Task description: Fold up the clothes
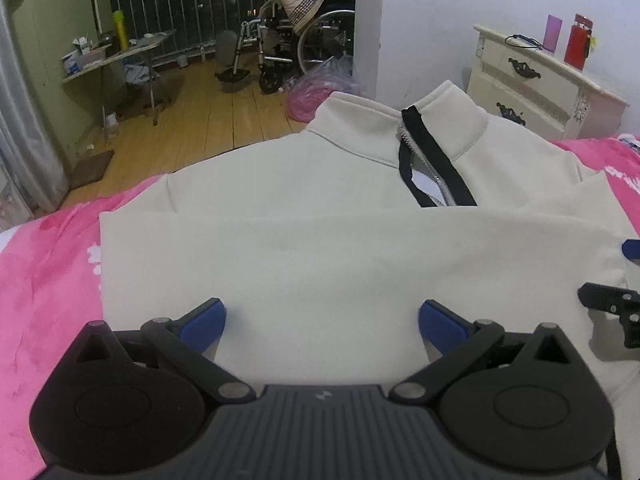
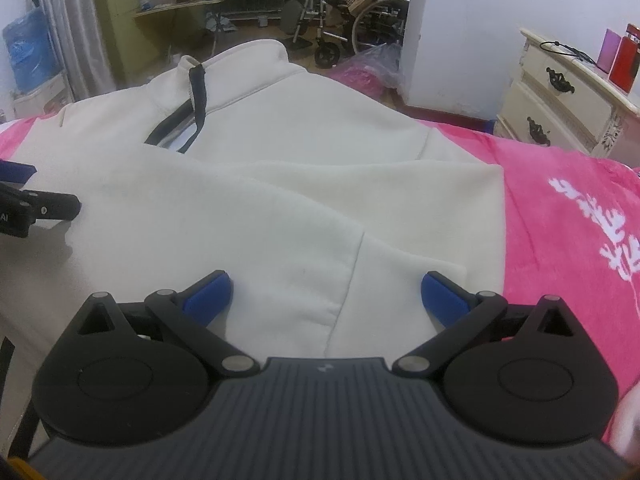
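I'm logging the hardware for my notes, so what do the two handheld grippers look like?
Both match. The left gripper and right gripper each have a dark grey ribbed body bearing a small pale logo, two round black housings, black linkage arms with silver pivot pins, and blue pads on the fingers. A black strap or cable hangs beside the right one's body. No sleeves are visible.

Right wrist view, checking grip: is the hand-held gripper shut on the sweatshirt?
No. The right hand-held gripper is wide open above the cream sweatshirt.

A lived-in home bedroom: a pink plush bed blanket [image 1: 48, 280] beneath the gripper, a cream carved nightstand with black handles [image 1: 536, 84] ahead-right, and a folded metal wheelchair [image 1: 304, 44] on the wooden plank floor [image 1: 224, 120] far ahead.
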